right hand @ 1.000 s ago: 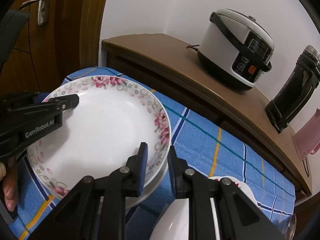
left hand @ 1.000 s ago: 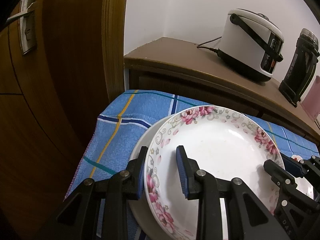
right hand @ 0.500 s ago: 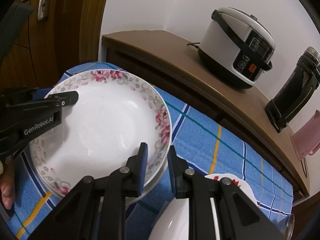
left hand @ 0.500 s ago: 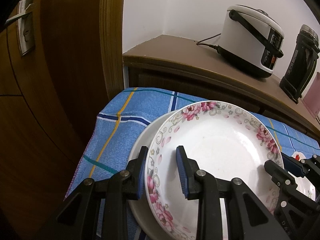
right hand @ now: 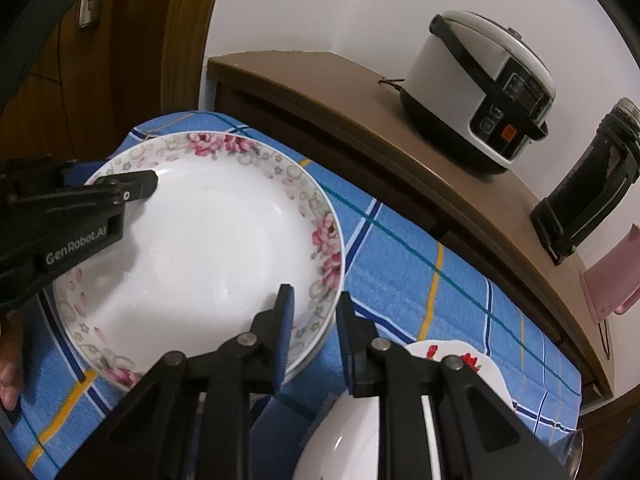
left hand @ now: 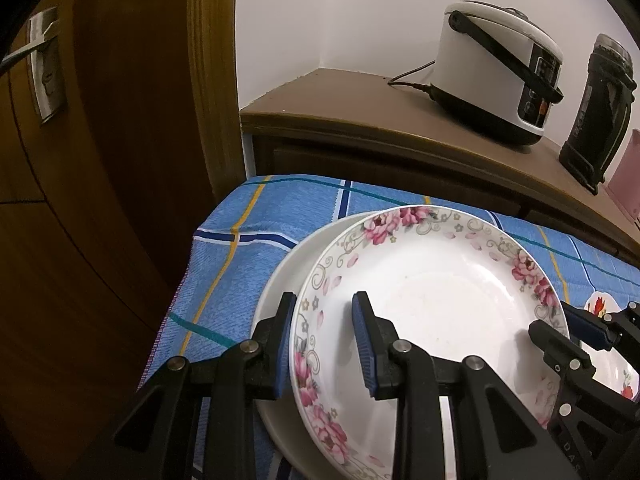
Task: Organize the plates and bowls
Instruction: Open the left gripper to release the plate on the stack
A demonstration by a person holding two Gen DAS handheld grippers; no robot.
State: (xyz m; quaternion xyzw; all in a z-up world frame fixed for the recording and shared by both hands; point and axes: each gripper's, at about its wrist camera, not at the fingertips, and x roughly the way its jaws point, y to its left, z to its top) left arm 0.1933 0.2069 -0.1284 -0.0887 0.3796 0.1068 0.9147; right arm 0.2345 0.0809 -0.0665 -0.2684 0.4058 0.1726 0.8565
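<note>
Floral-rimmed plate (left hand: 432,304) sits on a plain white plate (left hand: 280,280) on the blue checked tablecloth (left hand: 256,240); most of the lower plate is hidden underneath. The left tool (left hand: 324,344) straddles the floral plate's near-left rim and the right tool (right hand: 314,328) its right rim, both only slightly spread, and I honestly can't tell if the pads really pinch it. A white bowl (right hand: 348,436) and a red-flowered dish (right hand: 452,360) are half hidden behind the right tool.
</note>
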